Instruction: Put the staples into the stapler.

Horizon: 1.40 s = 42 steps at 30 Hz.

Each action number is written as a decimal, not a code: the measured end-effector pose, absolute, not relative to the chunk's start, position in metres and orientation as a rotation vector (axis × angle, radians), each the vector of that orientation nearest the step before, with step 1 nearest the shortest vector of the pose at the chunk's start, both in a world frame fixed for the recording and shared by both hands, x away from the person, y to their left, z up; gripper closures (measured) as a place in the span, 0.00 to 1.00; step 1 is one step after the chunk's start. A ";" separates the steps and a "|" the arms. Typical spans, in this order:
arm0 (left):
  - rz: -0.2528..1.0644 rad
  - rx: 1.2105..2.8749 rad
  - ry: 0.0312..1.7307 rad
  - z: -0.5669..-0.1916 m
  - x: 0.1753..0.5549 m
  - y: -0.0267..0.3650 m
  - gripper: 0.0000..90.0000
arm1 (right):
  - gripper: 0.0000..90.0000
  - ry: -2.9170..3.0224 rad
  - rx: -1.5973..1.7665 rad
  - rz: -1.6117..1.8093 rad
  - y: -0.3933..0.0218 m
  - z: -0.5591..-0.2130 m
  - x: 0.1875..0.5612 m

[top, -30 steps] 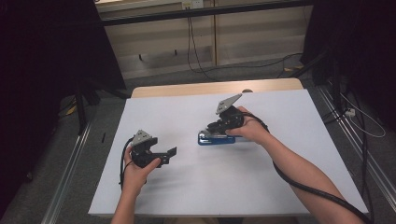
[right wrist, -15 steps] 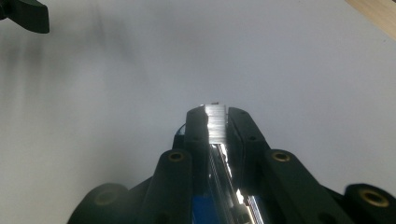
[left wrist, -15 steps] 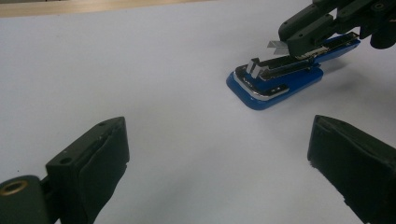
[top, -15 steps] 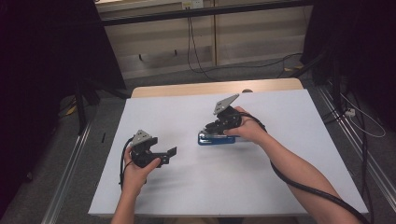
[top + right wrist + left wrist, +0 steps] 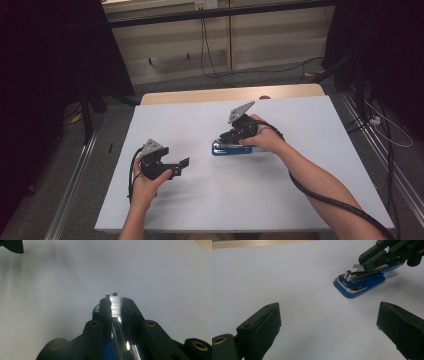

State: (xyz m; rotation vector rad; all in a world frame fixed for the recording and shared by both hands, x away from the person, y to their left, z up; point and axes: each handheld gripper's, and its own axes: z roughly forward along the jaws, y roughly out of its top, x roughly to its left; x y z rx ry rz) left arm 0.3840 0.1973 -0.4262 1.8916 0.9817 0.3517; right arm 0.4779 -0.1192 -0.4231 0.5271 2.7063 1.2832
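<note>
A blue stapler [image 5: 231, 149] lies near the middle of the white table [image 5: 310, 125], its top swung open so the chrome magazine [image 5: 359, 277] shows. My right gripper [image 5: 226, 140] hangs over the stapler's front end, pointing down and left. It is shut on a short silvery strip of staples [image 5: 115, 305], held just above the magazine [image 5: 356, 265]. My left gripper [image 5: 181, 168] rests low on the table to the left of the stapler, aimed toward it. Its jaws stand wide open with only bare table between them [image 5: 329, 322].
The table's far edge is a strip of bare wood [image 5: 225, 94]. Black cables trail from both grippers, one along the right forearm [image 5: 320, 195]. Metal rails [image 5: 70, 200] run on the floor beside the table, and dark curtains hang at both sides.
</note>
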 end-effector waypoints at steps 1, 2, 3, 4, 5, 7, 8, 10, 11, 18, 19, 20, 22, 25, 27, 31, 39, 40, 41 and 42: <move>0.350 1.891 0.983 -0.426 0.384 0.197 0.06 | 0.88 2.708 0.516 1.286 -0.119 -0.423 0.478; 0.350 1.892 0.983 -0.426 0.384 0.197 0.06 | 0.88 2.709 0.507 1.285 -0.118 -0.423 0.478; 0.350 1.891 0.983 -0.426 0.384 0.197 0.06 | 0.88 2.709 0.503 1.285 -0.118 -0.423 0.479; 0.353 1.893 0.982 -0.426 0.384 0.197 0.06 | 0.88 2.715 0.501 1.285 -0.117 -0.423 0.479; 0.352 1.892 0.982 -0.426 0.384 0.197 0.06 | 0.88 2.717 0.497 1.284 -0.116 -0.423 0.479; 0.355 1.892 0.984 -0.426 0.384 0.198 0.06 | 0.88 2.721 0.489 1.287 -0.116 -0.423 0.479; 0.353 1.890 0.987 -0.426 0.384 0.198 0.06 | 0.88 2.721 0.483 1.291 -0.116 -0.424 0.480; 0.355 1.893 0.987 -0.427 0.384 0.197 0.06 | 0.88 2.721 0.476 1.288 -0.116 -0.424 0.480; 0.353 1.896 0.984 -0.427 0.384 0.197 0.06 | 0.88 2.725 0.480 1.287 -0.116 -0.424 0.480; 0.351 1.889 0.989 -0.427 0.384 0.197 0.06 | 0.88 2.729 0.460 1.290 -0.115 -0.425 0.483; 0.354 1.893 0.987 -0.427 0.384 0.197 0.06 | 0.88 2.724 0.456 1.288 -0.115 -0.425 0.483; 0.356 1.893 0.989 -0.427 0.385 0.197 0.06 | 0.88 2.723 0.460 1.292 -0.115 -0.424 0.483; 0.356 1.893 0.989 -0.427 0.385 0.197 0.06 | 0.88 2.722 0.453 1.288 -0.115 -0.425 0.484; 0.354 1.893 0.988 -0.427 0.385 0.197 0.06 | 0.88 2.725 0.442 1.286 -0.114 -0.426 0.484; 0.355 1.897 0.988 -0.427 0.385 0.197 0.06 | 0.88 2.726 0.438 1.285 -0.114 -0.426 0.484; 0.353 1.896 0.991 -0.427 0.385 0.198 0.06 | 0.88 2.732 0.428 1.282 -0.113 -0.428 0.484; 0.353 1.900 0.988 -0.428 0.385 0.198 0.06 | 0.88 2.733 0.415 1.277 -0.114 -0.428 0.485; 0.354 1.900 0.989 -0.428 0.385 0.198 0.06 | 0.88 2.733 0.413 1.276 -0.113 -0.428 0.485; 0.353 1.897 0.991 -0.428 0.385 0.198 0.06 | 0.88 2.734 0.410 1.274 -0.113 -0.428 0.485; 0.354 1.901 0.989 -0.428 0.385 0.198 0.06 | 0.88 2.735 0.409 1.273 -0.113 -0.428 0.485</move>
